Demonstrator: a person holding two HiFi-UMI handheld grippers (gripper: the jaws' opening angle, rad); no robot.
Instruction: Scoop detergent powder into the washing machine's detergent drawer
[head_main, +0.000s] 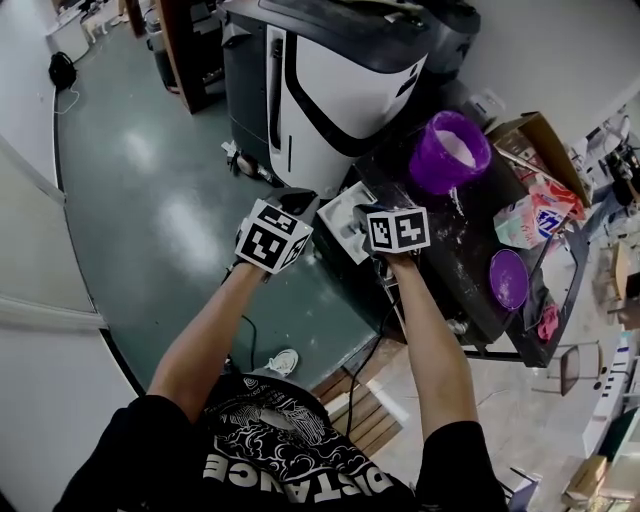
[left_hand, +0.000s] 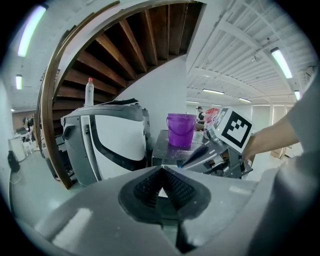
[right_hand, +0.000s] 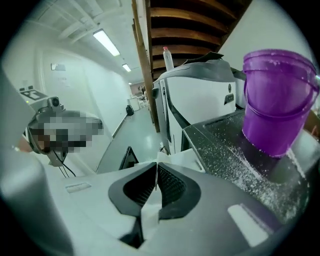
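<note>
The white detergent drawer (head_main: 345, 213) stands pulled out from the dark-topped washing machine (head_main: 470, 255). My right gripper (head_main: 364, 234) is at the drawer's front, shut on a thin white edge (right_hand: 156, 176) that seems to be part of the drawer (right_hand: 172, 156). My left gripper (head_main: 303, 203) hovers just left of the drawer, shut with nothing between its pads (left_hand: 172, 187). A purple bucket (head_main: 449, 151) with white powder in it stands on the machine's top, also visible in the left gripper view (left_hand: 180, 130) and the right gripper view (right_hand: 277, 100). No scoop is in view.
Spilled powder (right_hand: 240, 162) dusts the machine's top. A purple lid (head_main: 508, 278) and a detergent bag (head_main: 530, 215) lie farther right. A large grey-and-white appliance (head_main: 330, 80) stands behind, with a bottle (left_hand: 90, 91) on it. Green floor (head_main: 150, 200) lies to the left.
</note>
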